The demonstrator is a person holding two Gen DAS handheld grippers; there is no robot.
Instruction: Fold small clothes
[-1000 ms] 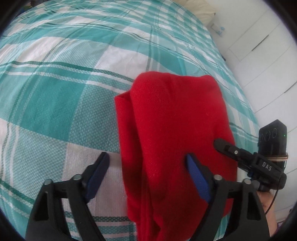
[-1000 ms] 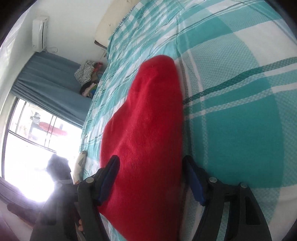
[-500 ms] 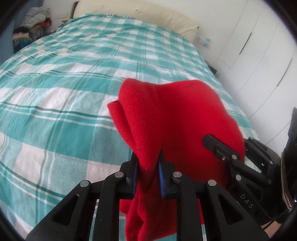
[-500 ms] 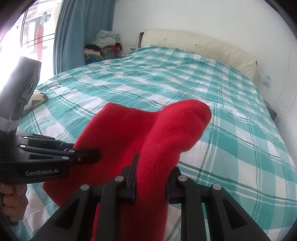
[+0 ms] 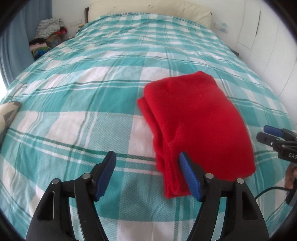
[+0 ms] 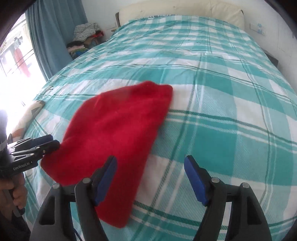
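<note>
Red garment folded on the bed, both grippers off it with jaws opening.

Bed (image 5: 104, 103) with teal-and-white plaid cover fills both views, cream headboard (image 5: 148, 9) at the far end. Folded red garment (image 5: 196, 118) lies flat near the bed's near edge, toward its right side, stacked layer edges showing on its left. Patterned cushion (image 5: 8, 113) at the bed's left edge; clothes pile (image 5: 46, 37) off the far-left corner by the blue curtain (image 6: 53, 31). Left gripper (image 5: 147, 172): jaws spreading, right pad overlaps the garment's near-left corner, nothing pinched. Right gripper (image 6: 150, 176): jaws spreading, left pad over the garment's near edge, bare cover between the pads.
</note>
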